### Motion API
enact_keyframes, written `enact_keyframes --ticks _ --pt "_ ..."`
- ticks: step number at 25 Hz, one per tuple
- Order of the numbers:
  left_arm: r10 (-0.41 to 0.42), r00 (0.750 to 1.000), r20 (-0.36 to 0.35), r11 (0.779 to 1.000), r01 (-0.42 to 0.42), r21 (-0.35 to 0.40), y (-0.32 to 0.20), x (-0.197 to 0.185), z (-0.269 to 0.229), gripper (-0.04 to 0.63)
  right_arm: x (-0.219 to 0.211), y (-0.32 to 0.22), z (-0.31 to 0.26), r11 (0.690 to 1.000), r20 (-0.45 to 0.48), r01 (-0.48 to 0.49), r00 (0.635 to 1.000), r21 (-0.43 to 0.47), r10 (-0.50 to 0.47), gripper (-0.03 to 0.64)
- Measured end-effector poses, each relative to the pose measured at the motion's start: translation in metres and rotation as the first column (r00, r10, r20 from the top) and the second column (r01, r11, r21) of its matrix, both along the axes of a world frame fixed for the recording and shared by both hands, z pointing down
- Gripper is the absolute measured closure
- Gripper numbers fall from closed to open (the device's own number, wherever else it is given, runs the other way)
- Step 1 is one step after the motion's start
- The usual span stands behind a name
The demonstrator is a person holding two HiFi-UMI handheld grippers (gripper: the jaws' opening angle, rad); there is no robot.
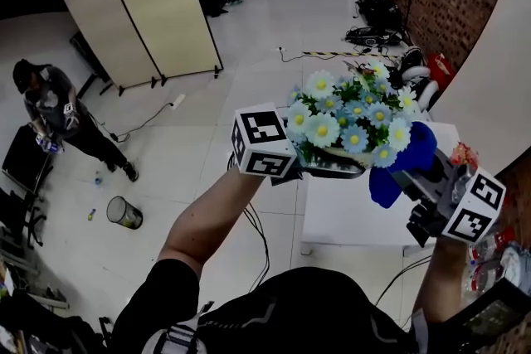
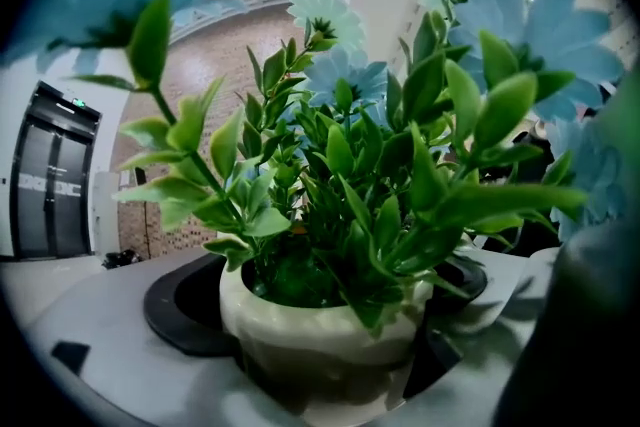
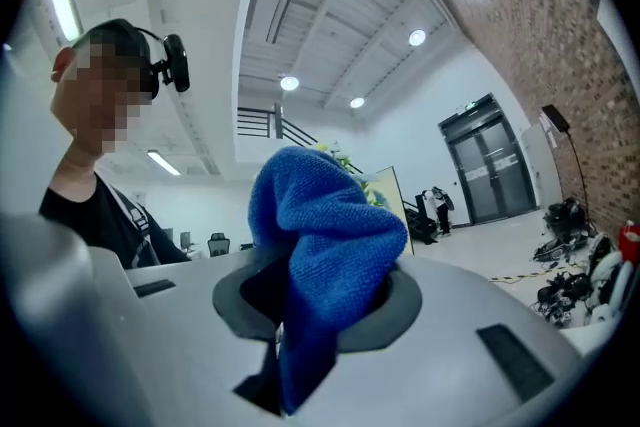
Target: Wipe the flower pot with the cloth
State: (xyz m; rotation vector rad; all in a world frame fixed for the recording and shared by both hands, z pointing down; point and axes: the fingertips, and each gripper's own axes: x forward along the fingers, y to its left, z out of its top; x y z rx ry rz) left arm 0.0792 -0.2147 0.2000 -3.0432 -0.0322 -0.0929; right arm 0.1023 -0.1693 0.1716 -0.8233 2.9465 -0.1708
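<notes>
Cloth [image 3: 325,245], blue and bunched, is pinched between the closed jaws of the right gripper [image 1: 415,188], just right of the flower pot [image 1: 333,163] and level with it, brushing the outer daisies [image 1: 348,116]. The left gripper [image 1: 292,167] clamps the cream pot's wall, holding it above the white table [image 1: 348,220]. The wipe likely needs only a short leftward reach under the blooms.

The flower pot [image 2: 320,320] sits between the jaws of the left gripper [image 1: 309,167], held up in the air. The cloth [image 1: 405,155] is pinched in the right gripper [image 1: 423,191], just to the right of the pot, right beside the flowers [image 1: 348,116]. The table [image 1: 348,215] is below them both. A bin [image 1: 124,213] stands on the floor [image 1: 249,37] far to the left. A folding screen [image 1: 145,12] stands behind the bin.
</notes>
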Motion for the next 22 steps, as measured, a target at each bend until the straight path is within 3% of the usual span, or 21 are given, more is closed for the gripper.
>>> enact_keyframes --ticks 4,12,18,22 --pt "-0.02 1.0 -0.001 1.0 0.02 -0.022 -0.005 0.004 -0.001 0.046 -0.018 0.005 0.006 0.998 -0.044 0.061 0.997 0.013 -0.061 0.527" --pt "-0.017 1.0 0.01 1.0 0.017 0.0 0.006 0.002 -0.002 0.046 -0.005 -0.005 0.011 0.999 -0.041 0.047 0.998 -0.024 -0.048 0.528" --pt "-0.007 1.0 -0.004 1.0 0.007 -0.008 0.005 0.005 -0.002 0.046 0.029 -0.042 0.013 0.996 -0.026 -0.077 0.997 -0.047 0.076 0.528" --pt "-0.058 0.998 -0.021 0.997 0.057 -0.05 -0.003 -0.002 -0.001 0.046 0.026 -0.024 0.007 0.996 -0.019 -0.094 0.995 -0.006 0.094 0.528"
